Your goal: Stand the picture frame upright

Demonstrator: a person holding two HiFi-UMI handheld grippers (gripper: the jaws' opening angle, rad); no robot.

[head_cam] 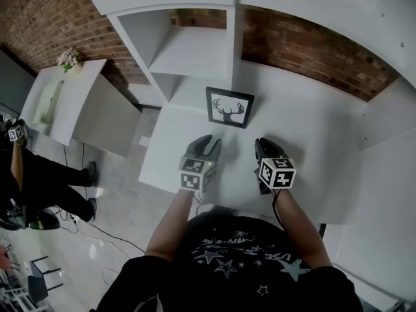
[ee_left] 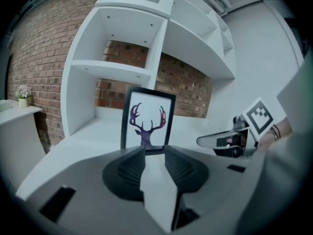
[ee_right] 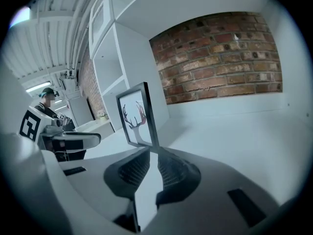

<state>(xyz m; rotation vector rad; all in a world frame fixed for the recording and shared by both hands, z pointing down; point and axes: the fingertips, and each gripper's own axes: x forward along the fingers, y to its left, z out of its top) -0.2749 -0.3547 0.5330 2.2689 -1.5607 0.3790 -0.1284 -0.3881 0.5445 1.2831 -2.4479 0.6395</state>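
The black picture frame with a deer-head print stands upright on the white table, close to the shelf unit. In the left gripper view the picture frame faces me straight ahead; in the right gripper view the picture frame shows at an angle. My left gripper hangs short of it, jaws apart, nothing between them. My right gripper is beside it, also short of the frame, with a narrow gap between its jaws and nothing held.
A white open shelf unit rises behind the frame against a brick wall. A white side cabinet with a small flower pot stands to the left. Another person stands on the floor at far left.
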